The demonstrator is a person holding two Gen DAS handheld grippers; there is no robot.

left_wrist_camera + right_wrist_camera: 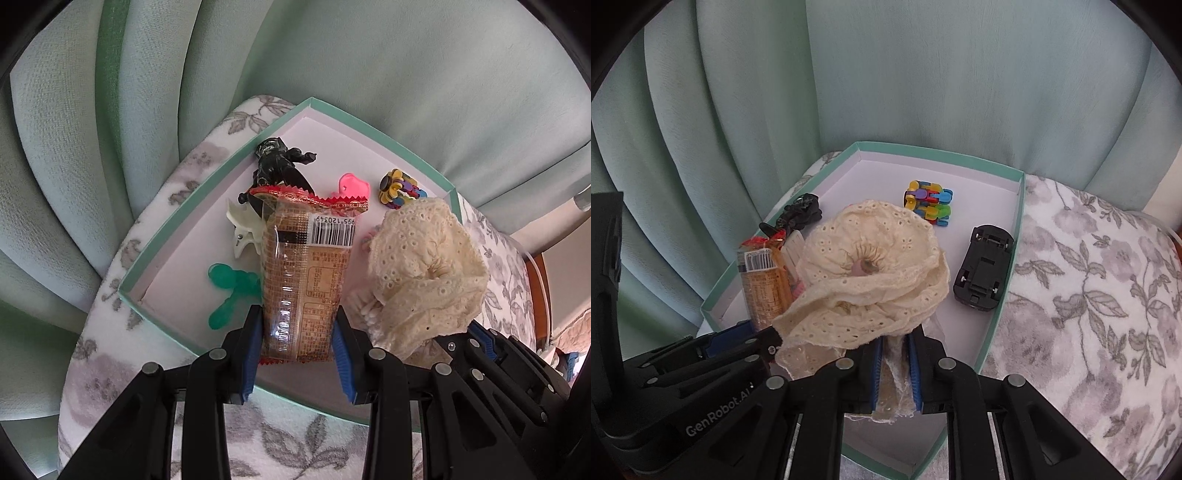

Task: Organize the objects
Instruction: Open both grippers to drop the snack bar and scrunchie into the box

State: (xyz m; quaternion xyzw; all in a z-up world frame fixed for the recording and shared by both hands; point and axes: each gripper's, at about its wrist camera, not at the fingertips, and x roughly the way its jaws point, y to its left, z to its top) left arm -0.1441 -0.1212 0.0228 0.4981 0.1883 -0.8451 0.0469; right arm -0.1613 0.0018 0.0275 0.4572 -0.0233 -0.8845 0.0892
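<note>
Left wrist view. The left gripper (297,334) was clenched on the near end of a snack packet (306,273), which stood out over the teal box (168,236). The film wrapper looked light, slick and crushable, so the sealed end seemed the safest hold. In the box beyond the packet lay a black figure (277,164), a pink piece (352,186), a white clip (245,225) and green spoons (231,291). A cream lace cloth (424,273) hung just right of the packet.

Right wrist view. The right gripper (894,365) was shut on a gathered fold of the lace cloth, above the box floor. Soft and limp, it would probably drape and snag. A colourful link toy (929,203) and an upturned black toy car (984,267) lay in the box, right of the cloth.
</note>
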